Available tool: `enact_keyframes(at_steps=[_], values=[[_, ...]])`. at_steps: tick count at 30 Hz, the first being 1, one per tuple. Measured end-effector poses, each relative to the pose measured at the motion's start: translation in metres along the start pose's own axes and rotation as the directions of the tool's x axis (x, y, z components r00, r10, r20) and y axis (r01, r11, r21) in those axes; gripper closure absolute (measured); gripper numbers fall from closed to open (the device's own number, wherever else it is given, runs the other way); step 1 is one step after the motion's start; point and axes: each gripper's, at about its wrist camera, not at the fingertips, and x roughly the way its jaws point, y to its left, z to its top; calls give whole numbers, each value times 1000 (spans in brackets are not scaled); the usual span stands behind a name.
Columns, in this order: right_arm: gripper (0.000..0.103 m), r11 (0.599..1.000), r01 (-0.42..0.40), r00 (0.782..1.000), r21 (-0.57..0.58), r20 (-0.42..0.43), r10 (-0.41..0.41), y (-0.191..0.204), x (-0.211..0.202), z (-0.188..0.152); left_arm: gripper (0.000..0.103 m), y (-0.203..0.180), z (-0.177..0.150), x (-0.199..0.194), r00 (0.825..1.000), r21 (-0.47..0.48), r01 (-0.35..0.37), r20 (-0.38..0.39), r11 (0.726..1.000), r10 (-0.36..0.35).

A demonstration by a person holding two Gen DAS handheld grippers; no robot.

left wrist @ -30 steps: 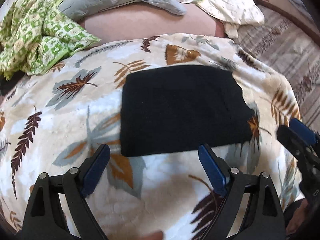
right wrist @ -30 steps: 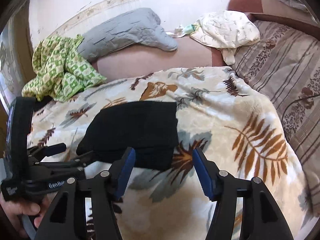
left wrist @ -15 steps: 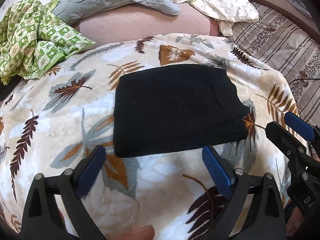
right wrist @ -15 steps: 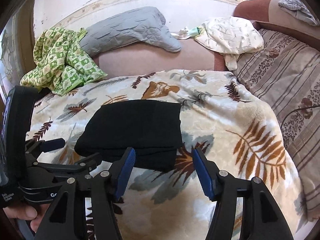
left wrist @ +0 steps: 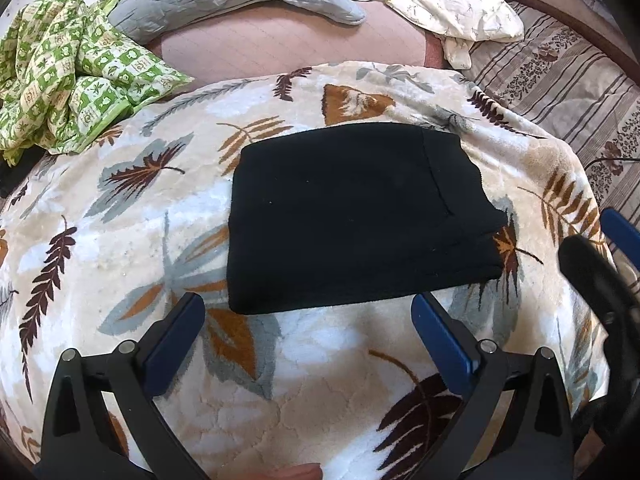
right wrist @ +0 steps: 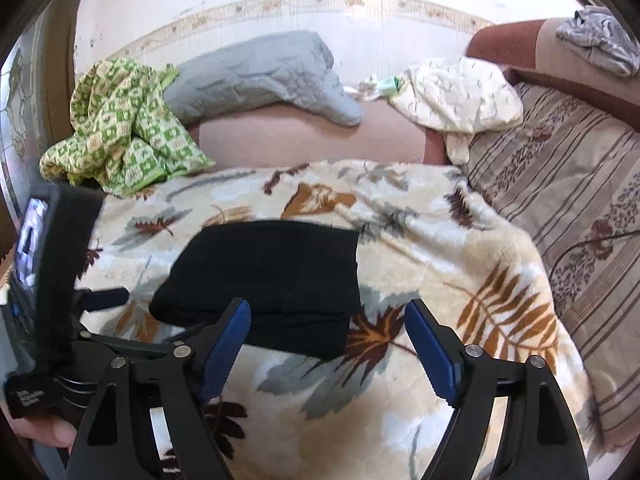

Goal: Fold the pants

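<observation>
Left gripper (left wrist: 308,334) wide open above folded pants (left wrist: 352,216)

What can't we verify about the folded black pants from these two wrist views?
- Folded black pants: layer count and underside hidden by their own top layer, both views.
- Near edge, right wrist view: partly covered by the right gripper.
- Fabric detail: too dark in both views.

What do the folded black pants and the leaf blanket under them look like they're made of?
Folded black pants: matte, slightly fuzzy surface with no shine, probably a soft knit or fleece. Leaf-print blanket: plush pile with an embossed texture, likely synthetic fleece.
</observation>
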Motion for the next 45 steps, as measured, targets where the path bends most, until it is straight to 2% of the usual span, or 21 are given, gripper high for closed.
enact_keyframes(at_steps=[3,6,10,12,17,20,23,27,45], values=[[17,1000,16,1000,2,-8,-16,0,1,1,0,-2,-1,-1,1000,0,-11,13,1000,11],[17,999,44,999,-8,-24,-44,2,3,1,0,-3,-1,-2,1000,-4,7,19,1000,-7],[17,988,151,988,-21,23,-150,1,-1,2,0,-3,0,-1,1000,-3,25,9,1000,-25],[17,985,170,985,-13,41,-169,-2,-2,2,0,-3,0,-2,1000,-2,19,6,1000,-19],[17,994,68,998,82,6,-68,-18,2,-1,0,-3,0,-6,1000,2,10,20,1000,-10],[17,994,24,998,110,-54,-18,-22,11,-3,0,-3,-1,-4,1000,6,3,10,1000,-3],[17,996,37,997,85,-70,-31,-18,12,-5,0,-4,-3,-1,1000,14,-18,-6,1000,18],[17,997,14,997,70,-72,-9,-14,11,-6,0,-3,-3,1,999,19,-35,-10,999,35],[17,999,-11,997,50,-82,15,-6,15,-7,0,-4,-3,5,1000,15,-7,-26,1000,7]])
